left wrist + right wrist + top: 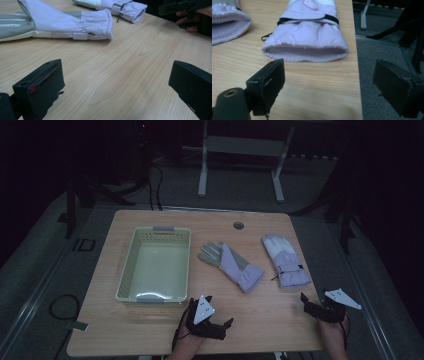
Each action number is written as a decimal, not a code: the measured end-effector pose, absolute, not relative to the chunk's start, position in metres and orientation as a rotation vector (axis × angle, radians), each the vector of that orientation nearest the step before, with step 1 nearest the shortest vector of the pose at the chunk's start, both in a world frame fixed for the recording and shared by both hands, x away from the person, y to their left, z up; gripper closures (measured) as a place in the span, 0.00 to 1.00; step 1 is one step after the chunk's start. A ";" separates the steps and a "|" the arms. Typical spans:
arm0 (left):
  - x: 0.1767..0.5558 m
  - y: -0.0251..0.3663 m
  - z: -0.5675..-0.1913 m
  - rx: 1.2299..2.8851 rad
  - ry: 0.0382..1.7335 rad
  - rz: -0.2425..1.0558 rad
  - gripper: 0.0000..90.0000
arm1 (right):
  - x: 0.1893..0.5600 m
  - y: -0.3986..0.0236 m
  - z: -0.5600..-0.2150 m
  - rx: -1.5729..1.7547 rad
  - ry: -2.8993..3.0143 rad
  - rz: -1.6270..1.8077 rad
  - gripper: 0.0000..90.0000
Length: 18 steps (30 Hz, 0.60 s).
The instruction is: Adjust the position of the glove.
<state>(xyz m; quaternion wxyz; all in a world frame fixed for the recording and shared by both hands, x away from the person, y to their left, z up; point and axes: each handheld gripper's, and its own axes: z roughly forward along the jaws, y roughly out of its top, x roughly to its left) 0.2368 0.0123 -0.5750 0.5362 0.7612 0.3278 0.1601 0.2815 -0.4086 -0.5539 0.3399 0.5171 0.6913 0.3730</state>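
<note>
Two grippers are held low over the near edge of the light wooden bench (150, 330), one in each hand. The left gripper (220, 327) is seen near the middle of that edge, its jaws spread wide with bare wood between them and pointed toward the right. The right gripper (311, 306) is held at the near right corner, its jaws likewise spread, one over the bench and the other past its right edge, over the grey floor.

Two lilac padded winter gloves lie on the bench. The grey-palmed lilac glove (231, 266) lies palm up at the centre, slanted, its gathered cuff turned toward the near right; a strap tab is seen at its wrist in the left gripper view (65, 23). The second lilac-and-white glove (286, 261) lies back up nearer the right edge, a black strap across its wrist, its open cuff facing the right gripper (309, 35).

One pale yellow-green slotted plastic basket (125, 270) stands on the left half of the bench, well apart from both gloves.
</note>
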 end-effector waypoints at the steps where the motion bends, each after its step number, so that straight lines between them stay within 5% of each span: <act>1: 0.237 0.012 -0.575 1.813 0.780 0.380 0.00 | 0.281 -0.409 -0.554 1.351 1.795 0.973 0.12; 18: 0.237 0.012 -0.575 1.811 0.782 0.383 0.00 | 0.282 -0.408 -0.532 1.475 1.863 0.959 0.17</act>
